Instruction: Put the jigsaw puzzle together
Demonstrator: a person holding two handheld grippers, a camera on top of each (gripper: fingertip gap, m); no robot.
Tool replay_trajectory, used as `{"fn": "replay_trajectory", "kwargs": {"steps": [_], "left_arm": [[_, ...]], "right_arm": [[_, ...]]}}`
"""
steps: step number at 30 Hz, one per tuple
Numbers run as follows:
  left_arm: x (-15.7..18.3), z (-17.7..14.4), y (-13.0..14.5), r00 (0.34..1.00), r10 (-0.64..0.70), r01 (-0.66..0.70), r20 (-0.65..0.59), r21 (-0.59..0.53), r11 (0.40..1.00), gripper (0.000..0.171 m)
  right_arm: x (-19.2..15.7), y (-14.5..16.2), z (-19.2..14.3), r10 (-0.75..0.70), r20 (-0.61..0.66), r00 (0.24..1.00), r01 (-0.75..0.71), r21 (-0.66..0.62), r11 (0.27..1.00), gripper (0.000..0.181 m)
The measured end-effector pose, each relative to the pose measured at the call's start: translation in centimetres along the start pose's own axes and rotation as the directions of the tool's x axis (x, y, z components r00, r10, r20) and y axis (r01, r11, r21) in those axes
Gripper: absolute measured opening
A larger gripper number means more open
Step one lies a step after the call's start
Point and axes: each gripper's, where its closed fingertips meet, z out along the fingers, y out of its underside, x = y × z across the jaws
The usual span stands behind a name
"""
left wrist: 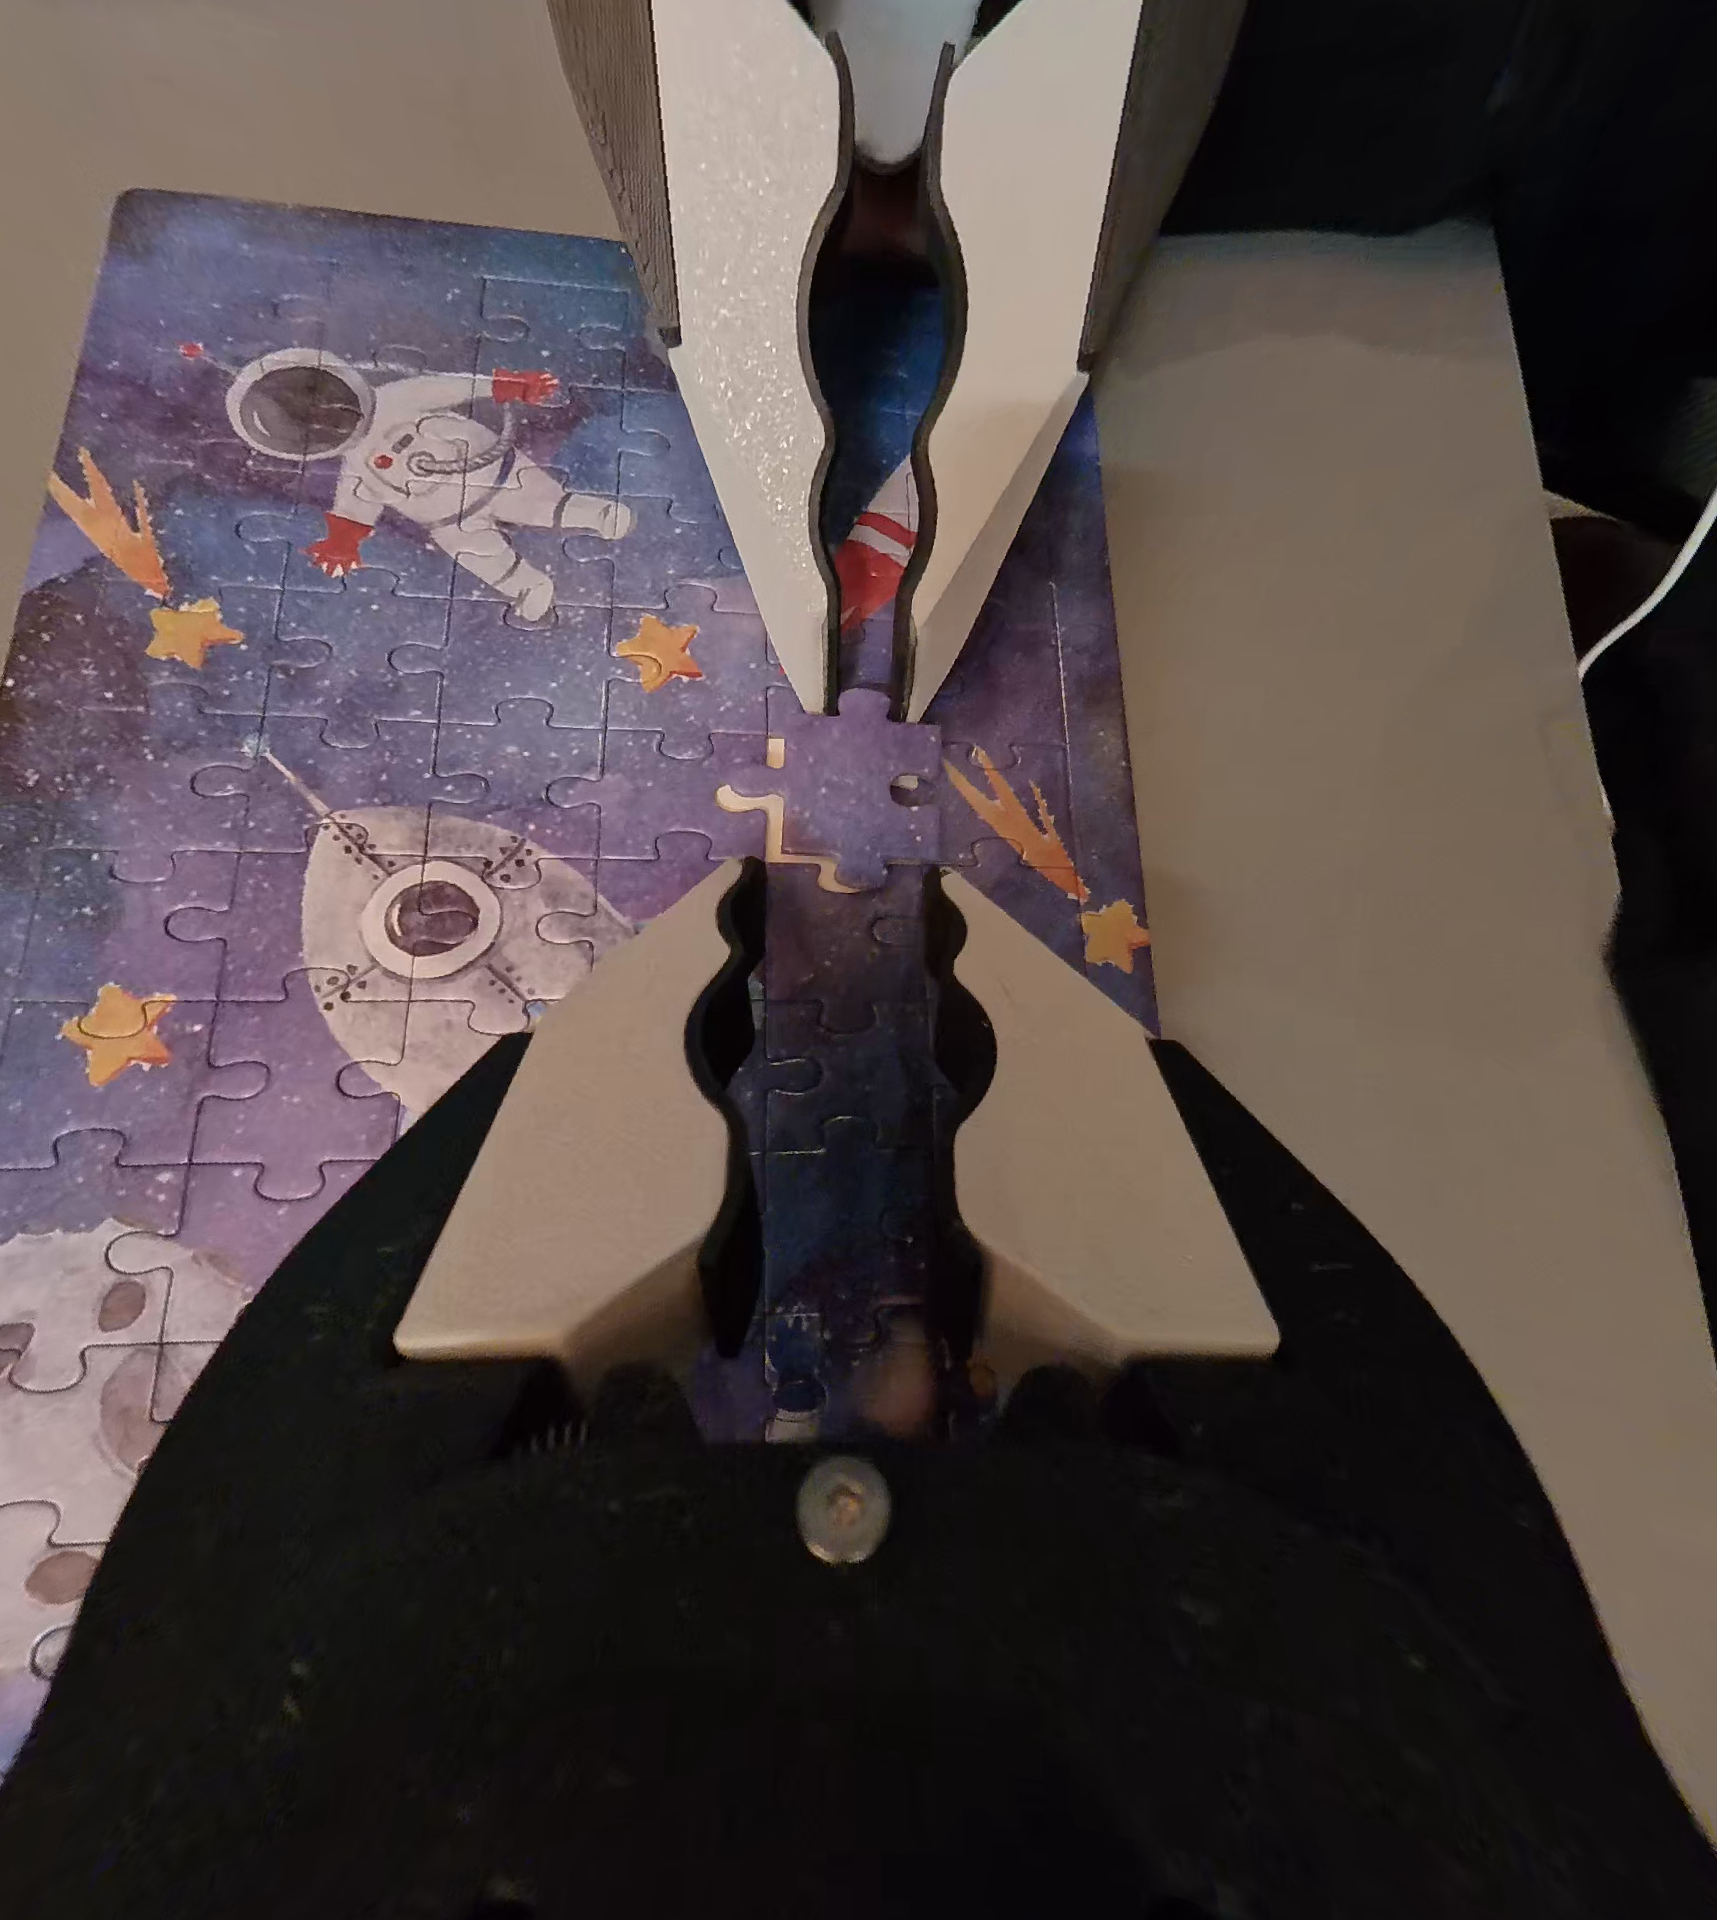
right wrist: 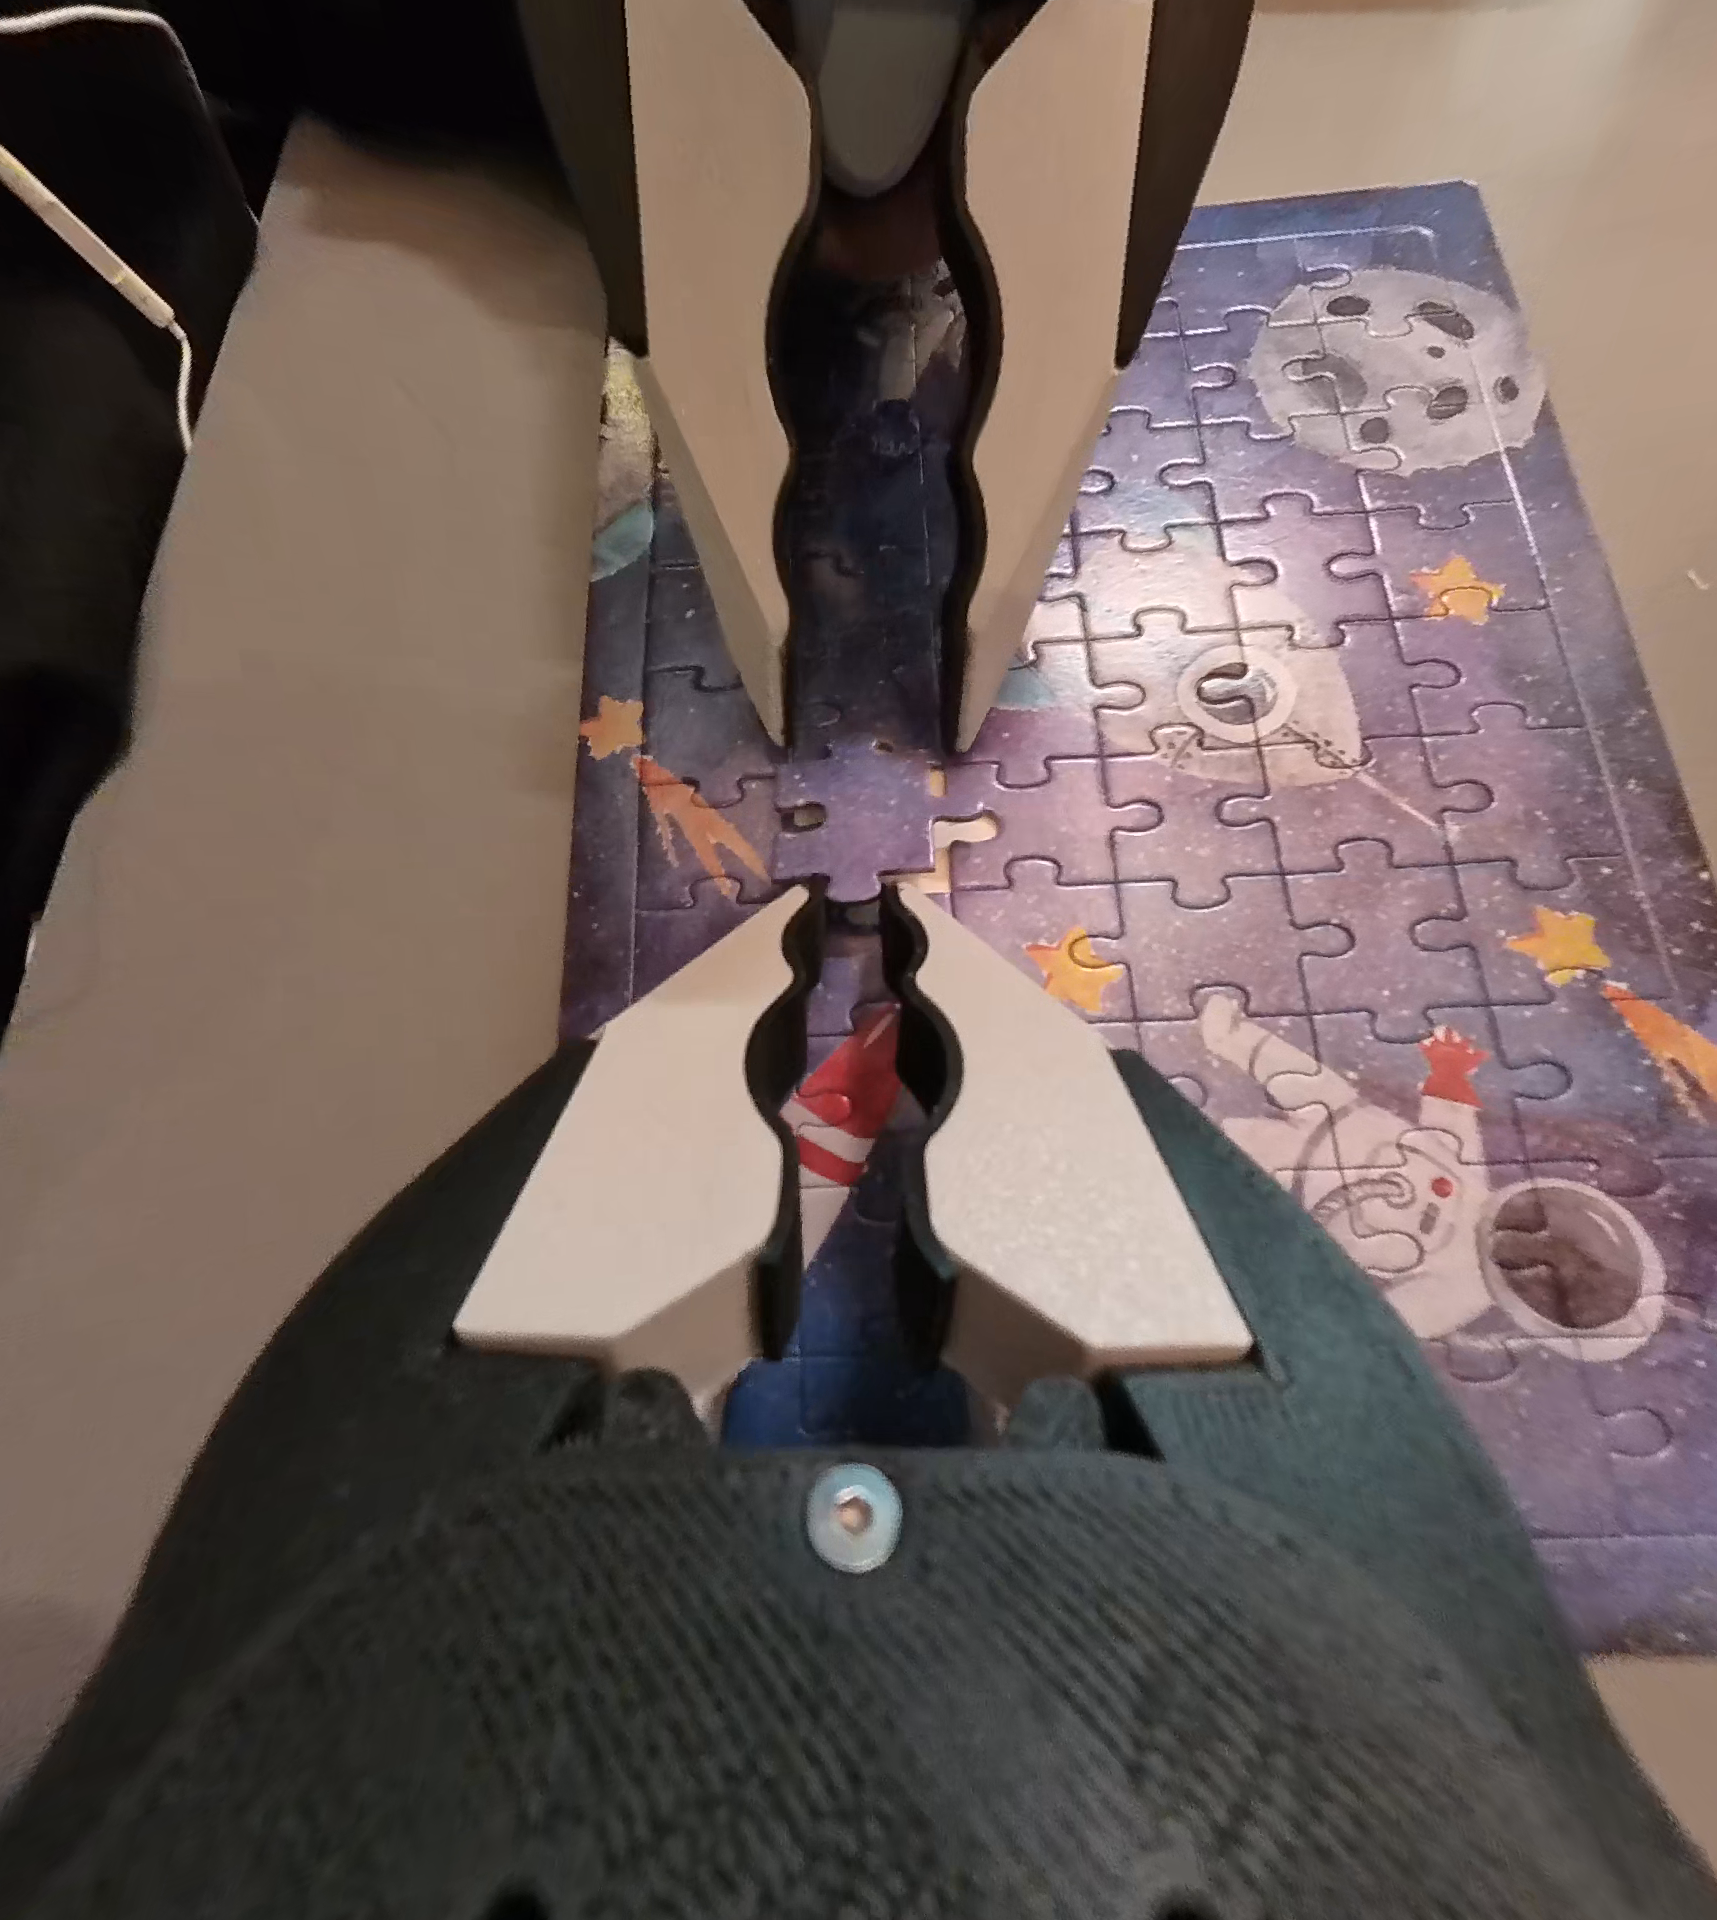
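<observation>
A space-themed jigsaw puzzle (left wrist: 366, 727) lies nearly whole on the beige table; it also shows in the right wrist view (right wrist: 1353, 831). One loose purple piece (left wrist: 859, 795) sits slightly askew over its hole, and pale backing (left wrist: 760, 810) shows beside it. My left gripper (left wrist: 843, 873) has its jaws apart about the piece's width, with its tips at the piece's near corners. My right gripper (right wrist: 854, 896) faces it from the other side, its jaws narrow and pinching the piece's (right wrist: 859, 821) tab. Each gripper shows in the other's view, right (left wrist: 869, 710) and left (right wrist: 869, 740).
The table's edge (left wrist: 1560, 623) runs close beside the puzzle. Beyond it lie dark fabric (left wrist: 1716, 312) and a thin white cable (left wrist: 1664, 582), which also shows in the right wrist view (right wrist: 54, 197). Bare table (right wrist: 366, 623) lies between the puzzle and that edge. The grippers are tip to tip, or close to it. Left tips and right tips are each some 8 cm from the space-themed jigsaw puzzle (left wrist: 366, 727).
</observation>
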Motion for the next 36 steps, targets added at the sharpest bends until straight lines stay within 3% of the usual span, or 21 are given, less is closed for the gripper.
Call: {"fn": "replay_trajectory", "kwargs": {"steps": [15, 21, 26, 36], "left_arm": [[-0.2, 0.1, 0.0, 1.000, 0.003, -0.003, 0.019, -0.003, 1.000, 0.024], [-0.2, -0.4, -1.4, 0.998, 0.029, -0.033, 0.051, 0.079, 0.996, 0.016], [-0.1, 0.1, -0.6, 1.000, -0.004, 0.003, 0.023, 0.023, 1.000, 0.025], [-0.2, 0.4, -0.3, 0.999, 0.002, -0.002, 0.040, -0.008, 1.000, 0.021]], "right_arm": [[0.4, -0.2, -0.5, -0.036, -0.079, 0.996, 0.037, 0.012, 0.999, 0.018], [0.2, -1.6, -0.3, -0.052, -0.090, 0.995, 0.059, 0.074, 0.995, 0.023], [0.3, -0.8, 0.7, -0.023, -0.072, 0.997, 0.024, 0.017, 1.000, 0.029], [0.3, -0.7, 0.6, -0.003, -0.064, 0.998, 0.004, 0.012, 1.000, 0.028]]}}
